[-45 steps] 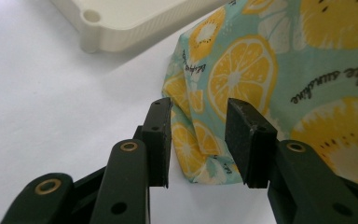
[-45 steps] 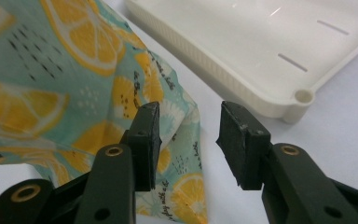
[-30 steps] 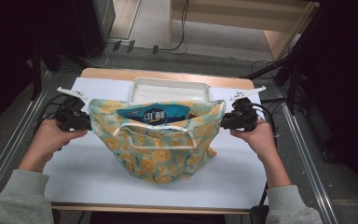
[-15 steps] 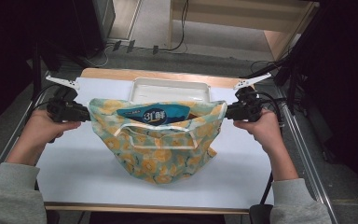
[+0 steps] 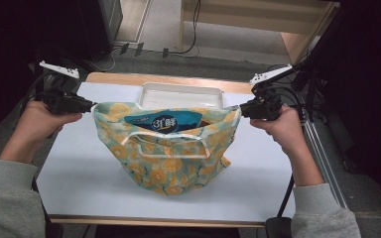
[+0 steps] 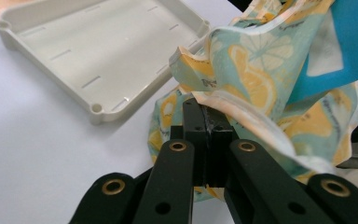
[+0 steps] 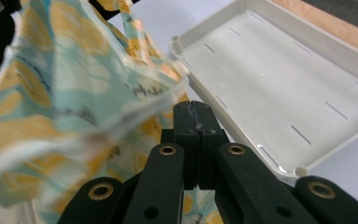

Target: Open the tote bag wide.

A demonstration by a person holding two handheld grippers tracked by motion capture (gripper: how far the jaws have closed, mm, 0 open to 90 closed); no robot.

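A cloth bag (image 5: 171,158) with a yellow lemon print hangs stretched between my two grippers, its bottom near the white table top. A blue packet (image 5: 162,121) sticks out of its open mouth. My left gripper (image 5: 92,105) is shut on the bag's left rim, and its jaws have just been closing with cloth pinched between them. In the left gripper view, its tips (image 6: 205,116) bite the bag's hem (image 6: 242,70). My right gripper (image 5: 242,108) is shut on the right rim and has likewise just been closing. Its tips (image 7: 193,112) sit under the folded cloth (image 7: 74,93).
An empty white tray (image 5: 178,90) lies just behind the bag, also close by in the left gripper view (image 6: 102,112) and the right gripper view (image 7: 279,70). The white table (image 5: 79,168) has bare room in front. Dark stands and cables flank both sides.
Both hands have risen, and the bag's rim has come up with them. The bag hangs taller and more stretched than before.
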